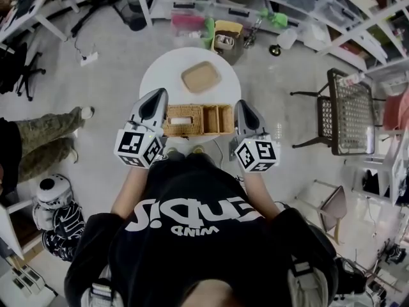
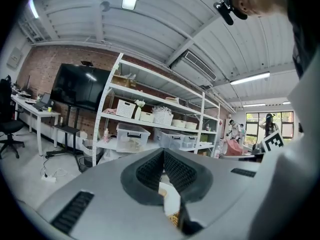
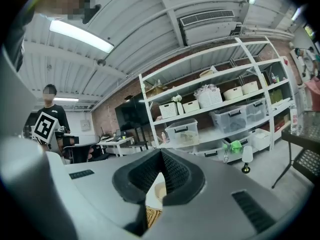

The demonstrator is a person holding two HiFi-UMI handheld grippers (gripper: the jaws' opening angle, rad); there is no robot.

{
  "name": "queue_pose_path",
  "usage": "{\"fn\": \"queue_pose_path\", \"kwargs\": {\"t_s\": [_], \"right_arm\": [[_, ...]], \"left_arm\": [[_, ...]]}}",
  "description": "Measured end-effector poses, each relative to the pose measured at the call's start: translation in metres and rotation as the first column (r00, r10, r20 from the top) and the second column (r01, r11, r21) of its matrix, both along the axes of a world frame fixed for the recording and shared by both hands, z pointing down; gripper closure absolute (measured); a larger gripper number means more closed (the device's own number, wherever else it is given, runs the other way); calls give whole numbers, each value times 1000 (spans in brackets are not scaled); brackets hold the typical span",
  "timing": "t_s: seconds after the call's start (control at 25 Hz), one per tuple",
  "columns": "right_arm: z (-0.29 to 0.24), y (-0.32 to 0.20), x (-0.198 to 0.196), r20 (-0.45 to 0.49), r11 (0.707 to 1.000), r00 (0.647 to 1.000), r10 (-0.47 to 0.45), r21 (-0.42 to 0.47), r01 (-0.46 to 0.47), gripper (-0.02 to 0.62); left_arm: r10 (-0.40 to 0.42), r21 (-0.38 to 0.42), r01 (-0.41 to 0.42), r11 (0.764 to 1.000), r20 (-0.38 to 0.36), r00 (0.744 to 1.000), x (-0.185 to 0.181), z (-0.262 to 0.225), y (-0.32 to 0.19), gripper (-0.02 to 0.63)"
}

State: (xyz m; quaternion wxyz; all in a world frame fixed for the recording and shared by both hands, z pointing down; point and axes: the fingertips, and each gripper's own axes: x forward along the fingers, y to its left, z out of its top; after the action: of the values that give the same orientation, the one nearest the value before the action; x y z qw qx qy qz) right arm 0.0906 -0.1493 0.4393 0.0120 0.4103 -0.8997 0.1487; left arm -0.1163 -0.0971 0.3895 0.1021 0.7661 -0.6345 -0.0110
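Note:
A wicker basket (image 1: 198, 120) with several compartments sits at the near edge of a round white table (image 1: 160, 69). Its left compartment holds something white (image 1: 181, 120). A tan square tray (image 1: 200, 77) lies farther back on the table. My left gripper (image 1: 160, 94) hangs just left of the basket, shut, with nothing held. My right gripper (image 1: 241, 105) hangs just right of the basket, also shut and empty. In the left gripper view the jaws (image 2: 163, 151) meet at the tip, with wicker (image 2: 174, 219) showing below. The right gripper view shows the same (image 3: 161, 151), with wicker (image 3: 152, 215) beneath.
A metal mesh chair (image 1: 348, 110) stands at the right. White shelving with plastic bins runs along the back, with a pink bin (image 1: 187, 23), a yellow box (image 1: 227, 34) and a small lamp (image 1: 286, 40) on the floor. A seated person's legs (image 1: 45, 139) are at the left.

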Motion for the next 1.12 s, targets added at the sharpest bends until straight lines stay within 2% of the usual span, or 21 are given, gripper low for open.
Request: {"fn": "queue_pose_path", "kwargs": {"t_s": [0.92,1.12], "right_arm": [[-1,-37,-51,14,996,996,93,-8,-92,597],[5,-40,-56,7,995,995,98,-20,-98,597]], "left_arm": [[186,-72,-186,980,1,982,-30,21,-70,606],[212,-83,-213,974,-19,977,-33,29,-79,559]]}}
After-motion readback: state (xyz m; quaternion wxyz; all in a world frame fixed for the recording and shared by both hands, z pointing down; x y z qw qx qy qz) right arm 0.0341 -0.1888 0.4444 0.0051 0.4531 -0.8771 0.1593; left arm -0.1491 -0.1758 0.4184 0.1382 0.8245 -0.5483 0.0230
